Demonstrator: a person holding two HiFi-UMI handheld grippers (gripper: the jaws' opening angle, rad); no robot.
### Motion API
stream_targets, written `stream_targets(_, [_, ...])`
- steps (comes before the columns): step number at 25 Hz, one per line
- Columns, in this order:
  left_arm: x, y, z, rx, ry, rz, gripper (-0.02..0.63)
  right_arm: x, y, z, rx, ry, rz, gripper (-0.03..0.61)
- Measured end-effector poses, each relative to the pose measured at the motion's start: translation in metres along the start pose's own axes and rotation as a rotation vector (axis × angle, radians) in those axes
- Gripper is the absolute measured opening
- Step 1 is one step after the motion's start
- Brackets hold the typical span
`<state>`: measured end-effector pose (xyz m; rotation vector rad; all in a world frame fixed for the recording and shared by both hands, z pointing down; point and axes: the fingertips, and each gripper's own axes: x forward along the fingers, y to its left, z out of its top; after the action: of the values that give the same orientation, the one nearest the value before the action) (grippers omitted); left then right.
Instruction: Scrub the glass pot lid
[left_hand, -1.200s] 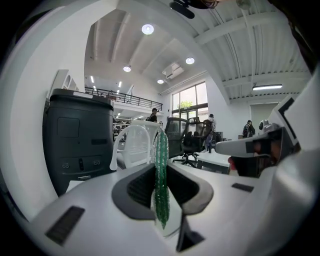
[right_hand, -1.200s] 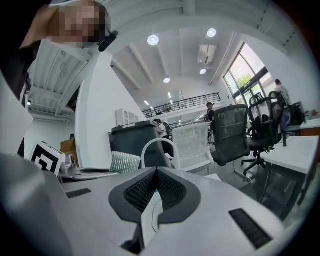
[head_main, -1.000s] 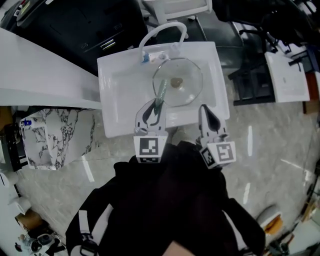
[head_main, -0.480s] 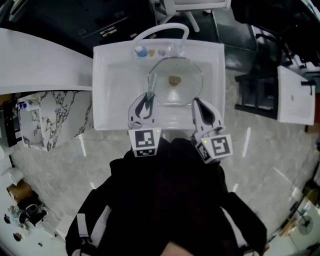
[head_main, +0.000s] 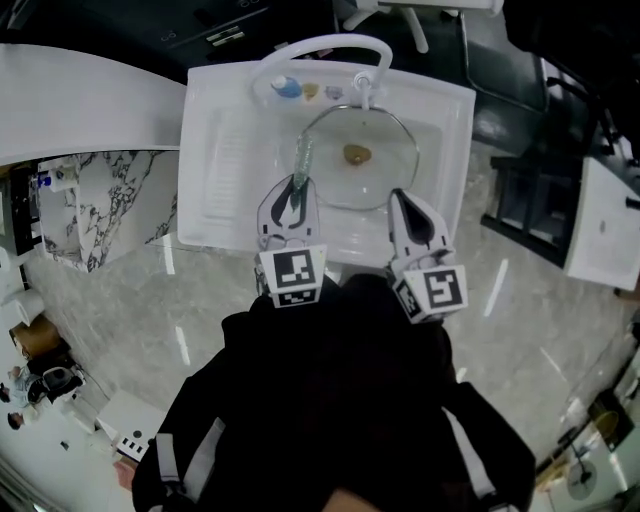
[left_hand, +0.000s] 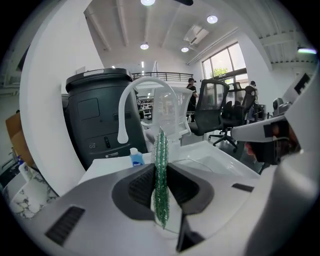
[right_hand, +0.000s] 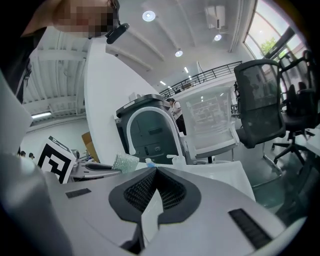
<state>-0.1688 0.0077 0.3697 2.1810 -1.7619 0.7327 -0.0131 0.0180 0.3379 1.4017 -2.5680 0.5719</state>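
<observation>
Firmly, left hand-held gripper (head_main: 296, 185) clamps a glittery green scrubber (head_main: 302, 157) near the round glass lid (head_main: 385, 172); right hand-held gripper (head_main: 400, 197) clenched empty.

No lettering can be read; the blue bottle (left_hand: 136, 158) has a blurred label.

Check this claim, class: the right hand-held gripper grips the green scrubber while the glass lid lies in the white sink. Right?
No. The left hand-held gripper grips the green scrubber, as the left gripper view shows; the right hand-held gripper is shut on nothing. The glass lid lies in the white sink.
</observation>
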Motion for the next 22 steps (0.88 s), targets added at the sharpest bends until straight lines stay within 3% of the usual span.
stream_targets(22, [0.101,0.018,-0.071,-0.027,0.148,0.149,0.063,0.036,-0.03,-0.053,-0.034,0.093,0.052,0.003])
